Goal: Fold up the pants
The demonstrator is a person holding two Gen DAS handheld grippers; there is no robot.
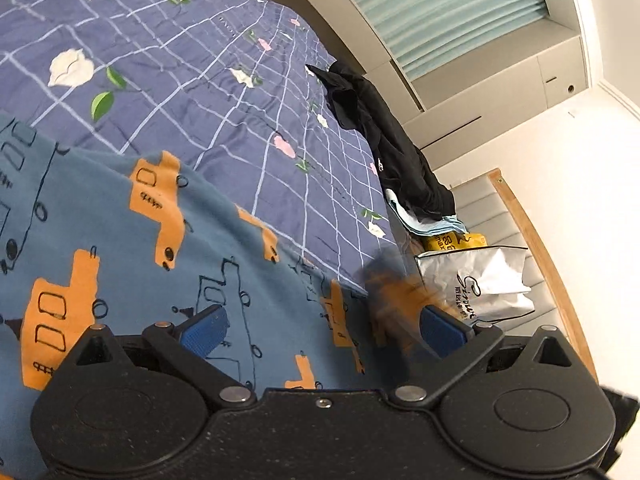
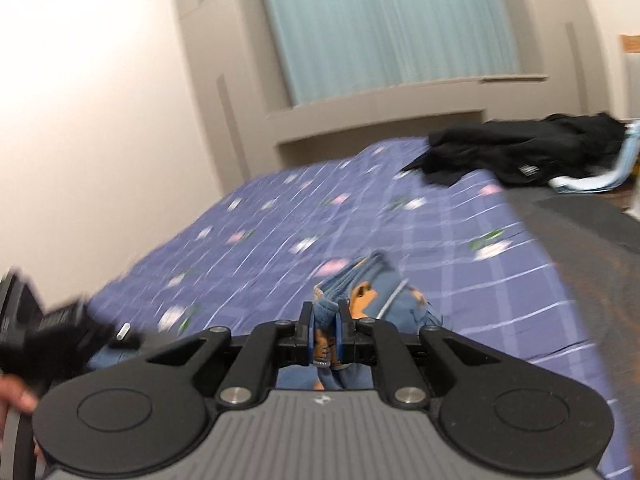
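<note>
A bed (image 1: 224, 92) under a purple checked, flower-printed cover fills the room below a curtained window, with a heap of black clothes (image 1: 392, 148) near its far edge. The blue pants (image 1: 120, 240) with orange trucks lie spread on the cover under the left tool (image 1: 324, 330), whose 2 pads stand wide apart, grasping nothing. The right tool (image 2: 324, 338) is clenched on a bunched edge of the pants, lifted off the bed, so I judge the folding barely begun, with every fold left.
</note>
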